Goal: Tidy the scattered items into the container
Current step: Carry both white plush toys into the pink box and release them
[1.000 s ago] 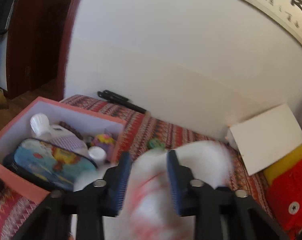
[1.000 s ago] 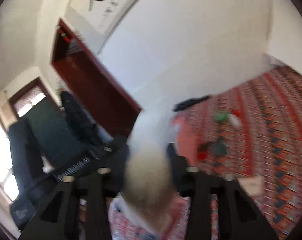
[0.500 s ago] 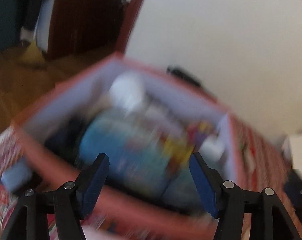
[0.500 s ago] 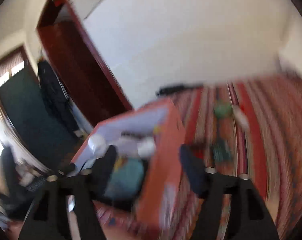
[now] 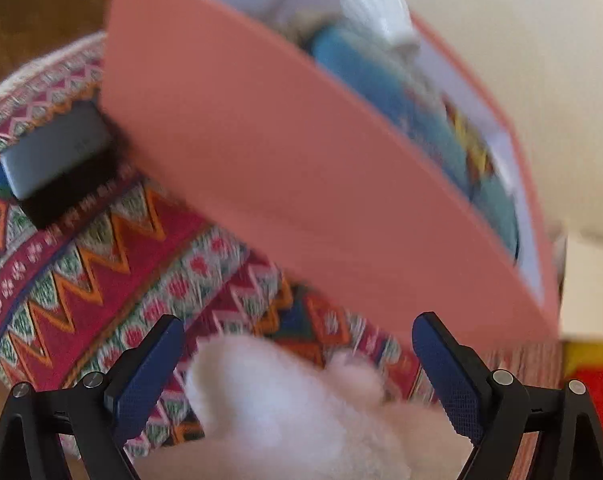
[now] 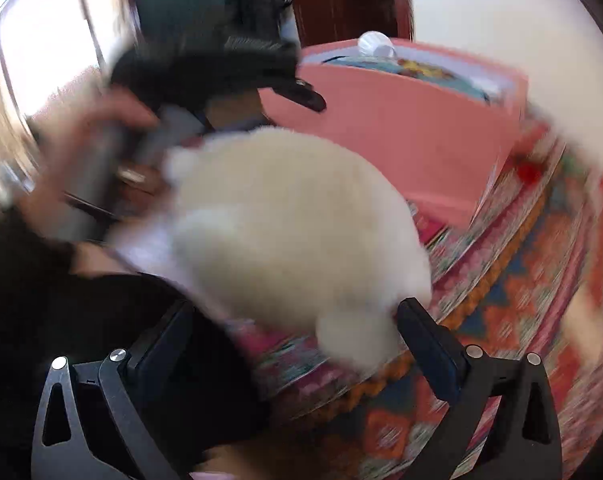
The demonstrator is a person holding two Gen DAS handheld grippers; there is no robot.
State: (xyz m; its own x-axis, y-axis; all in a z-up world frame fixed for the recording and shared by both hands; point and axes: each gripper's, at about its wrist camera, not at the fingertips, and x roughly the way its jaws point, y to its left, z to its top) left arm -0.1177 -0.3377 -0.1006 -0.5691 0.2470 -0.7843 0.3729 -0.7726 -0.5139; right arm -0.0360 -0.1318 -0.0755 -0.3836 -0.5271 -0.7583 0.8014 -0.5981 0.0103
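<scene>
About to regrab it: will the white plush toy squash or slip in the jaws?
The plush toy looks fluffy and rounded, so it probably squashes and feels light. Its loose fur may slip, so a deep grip seems safer. It likely won't roll off the woven cloth.

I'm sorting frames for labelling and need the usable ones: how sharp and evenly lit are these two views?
Left wrist view: motion blur smears the pink box and white plush toy, while the patterned cloth at left stays fairly readable. Right wrist view: stronger blur, worst toward the right edge; the window at left is blown out; heavy fisheye curvature. In both, the jaws themselves look crisp.
</scene>
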